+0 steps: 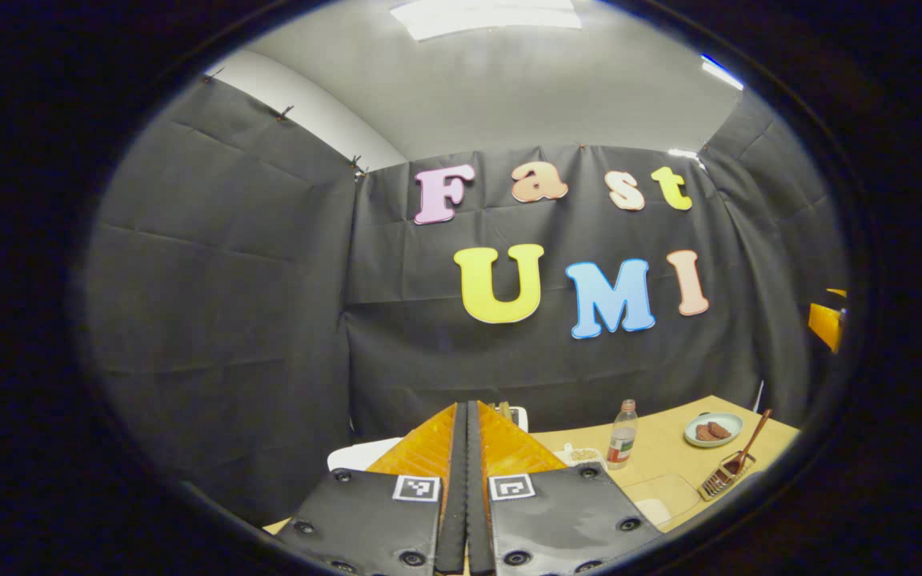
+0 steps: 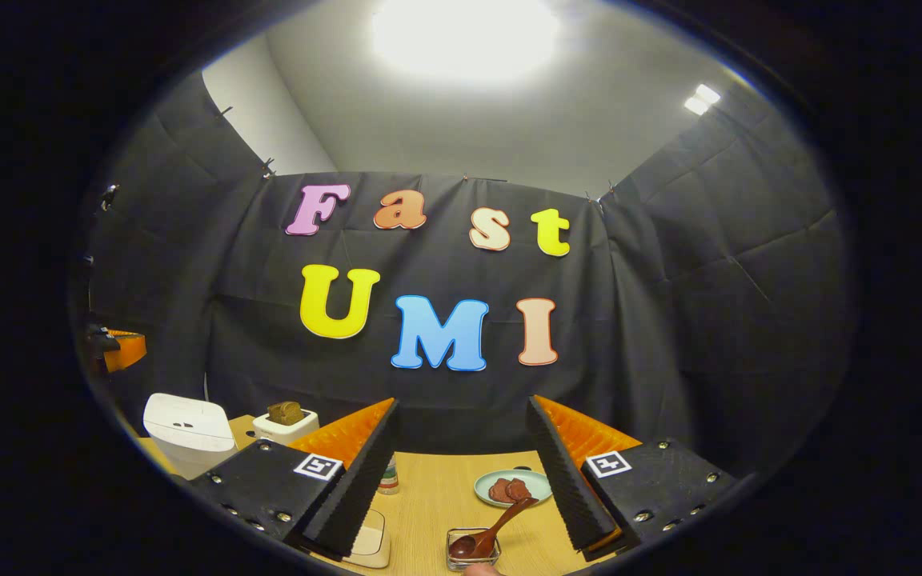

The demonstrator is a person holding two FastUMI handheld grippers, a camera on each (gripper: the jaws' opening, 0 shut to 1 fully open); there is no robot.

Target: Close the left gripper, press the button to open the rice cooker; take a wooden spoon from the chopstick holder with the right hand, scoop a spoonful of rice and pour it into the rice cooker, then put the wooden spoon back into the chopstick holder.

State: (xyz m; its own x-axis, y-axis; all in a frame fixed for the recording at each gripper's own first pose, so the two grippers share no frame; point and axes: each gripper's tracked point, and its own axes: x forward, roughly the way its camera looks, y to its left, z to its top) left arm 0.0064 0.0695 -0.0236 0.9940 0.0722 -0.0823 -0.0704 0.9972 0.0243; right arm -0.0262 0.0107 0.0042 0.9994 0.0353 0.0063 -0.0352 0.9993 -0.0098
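In the left gripper view my left gripper (image 1: 467, 412) is shut, its fingers pressed together with nothing between them. The white rice cooker (image 1: 358, 454) sits just behind it, mostly hidden. In the right gripper view the rice cooker (image 2: 187, 432) stands at the far left with its lid down. My right gripper (image 2: 462, 404) hangs open and empty above the table. Below it the wooden spoon (image 2: 495, 524) leans in the small wire chopstick holder (image 2: 473, 554). The spoon (image 1: 749, 442) and holder (image 1: 723, 478) also lie at the far right of the left gripper view.
On the wooden table (image 2: 429, 496) stand a bottle (image 1: 623, 434), a plate of brown food (image 2: 511, 486), a small dish of grains (image 1: 583, 456), a white toaster with bread (image 2: 286, 422) and a pale square container (image 2: 369, 540). Black cloth walls close in the booth.
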